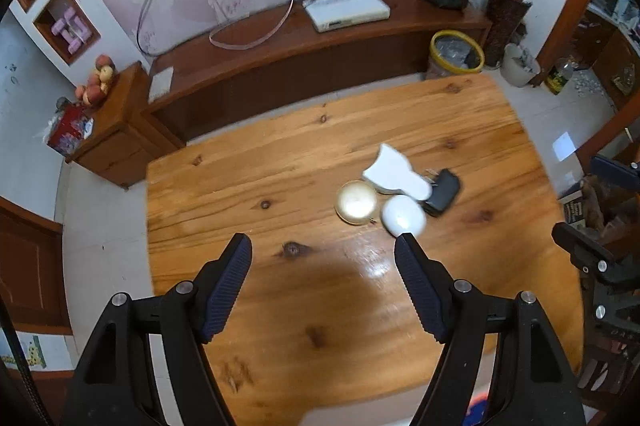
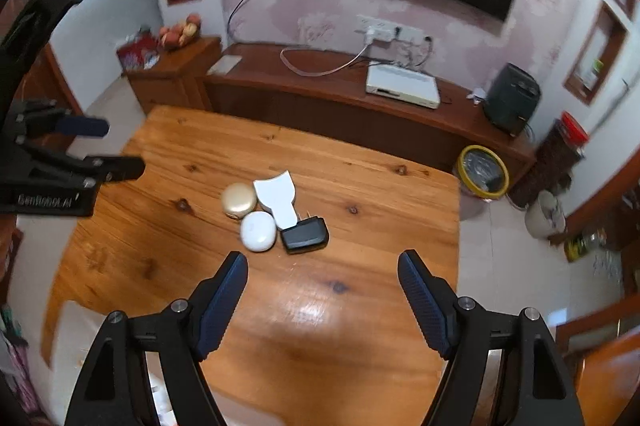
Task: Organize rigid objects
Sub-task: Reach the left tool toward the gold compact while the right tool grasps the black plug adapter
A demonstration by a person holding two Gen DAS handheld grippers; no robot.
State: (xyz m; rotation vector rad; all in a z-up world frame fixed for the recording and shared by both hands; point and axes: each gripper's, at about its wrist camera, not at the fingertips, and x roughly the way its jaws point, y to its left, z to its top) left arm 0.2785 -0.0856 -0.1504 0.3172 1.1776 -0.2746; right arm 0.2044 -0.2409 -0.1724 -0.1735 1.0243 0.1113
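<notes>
A tight cluster lies near the middle of the wooden table [image 1: 248,186]: a round gold case [image 1: 356,203], a white rounded case [image 1: 403,215], a flat white fan-shaped piece [image 1: 394,172] and a black plug adapter [image 1: 442,192]. My left gripper [image 1: 323,241] hovers open over bare wood, just short of the cluster, its right finger tip near the white case. In the right wrist view the same gold case [image 2: 239,200], white case [image 2: 259,231], white piece [image 2: 279,199] and black adapter [image 2: 305,235] lie ahead of my open, empty right gripper [image 2: 322,260].
A long low TV cabinet [image 2: 320,94] with a white box [image 2: 402,89] stands behind the table. A yellow-rimmed bin [image 2: 483,170] sits on the floor past the table's far right corner. The left gripper [image 2: 116,166] shows at the left edge of the right wrist view.
</notes>
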